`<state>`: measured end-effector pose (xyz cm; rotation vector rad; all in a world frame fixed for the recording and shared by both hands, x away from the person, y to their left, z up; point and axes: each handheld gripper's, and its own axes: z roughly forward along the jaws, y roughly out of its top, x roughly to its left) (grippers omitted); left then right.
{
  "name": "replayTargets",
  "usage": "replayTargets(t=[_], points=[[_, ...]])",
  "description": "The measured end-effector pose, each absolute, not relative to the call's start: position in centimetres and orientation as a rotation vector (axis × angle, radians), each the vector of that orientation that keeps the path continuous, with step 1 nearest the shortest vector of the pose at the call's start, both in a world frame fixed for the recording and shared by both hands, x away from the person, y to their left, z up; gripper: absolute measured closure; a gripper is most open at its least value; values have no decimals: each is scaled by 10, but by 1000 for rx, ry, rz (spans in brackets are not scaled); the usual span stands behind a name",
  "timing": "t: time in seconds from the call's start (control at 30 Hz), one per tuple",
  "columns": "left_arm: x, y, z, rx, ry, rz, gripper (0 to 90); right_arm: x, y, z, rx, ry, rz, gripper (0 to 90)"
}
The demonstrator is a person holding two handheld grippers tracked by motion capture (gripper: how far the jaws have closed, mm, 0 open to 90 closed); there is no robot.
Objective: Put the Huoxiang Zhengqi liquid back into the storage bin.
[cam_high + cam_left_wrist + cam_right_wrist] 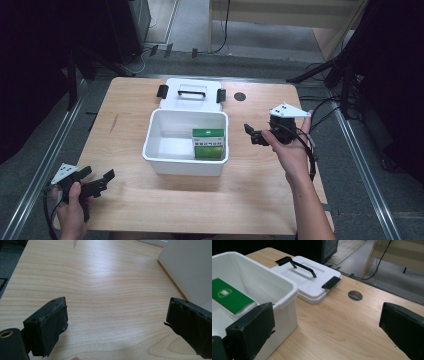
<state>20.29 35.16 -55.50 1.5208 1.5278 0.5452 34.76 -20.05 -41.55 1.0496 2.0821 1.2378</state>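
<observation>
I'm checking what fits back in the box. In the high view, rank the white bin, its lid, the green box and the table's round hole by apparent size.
1. white bin
2. lid, though it lies farther from the camera
3. green box
4. round hole

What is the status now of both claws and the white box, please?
Left claw open, at the table's near left corner. Right claw open, empty, just right of the white box. Green packet inside box; lid off, behind it. Nothing in the way.
</observation>
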Motion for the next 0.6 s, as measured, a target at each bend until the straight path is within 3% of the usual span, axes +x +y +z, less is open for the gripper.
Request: replayTargets(t=[0.6], points=[[203, 350, -555, 1529, 1532, 551, 45, 309, -270, -484, 1227, 1969, 1251, 20]])
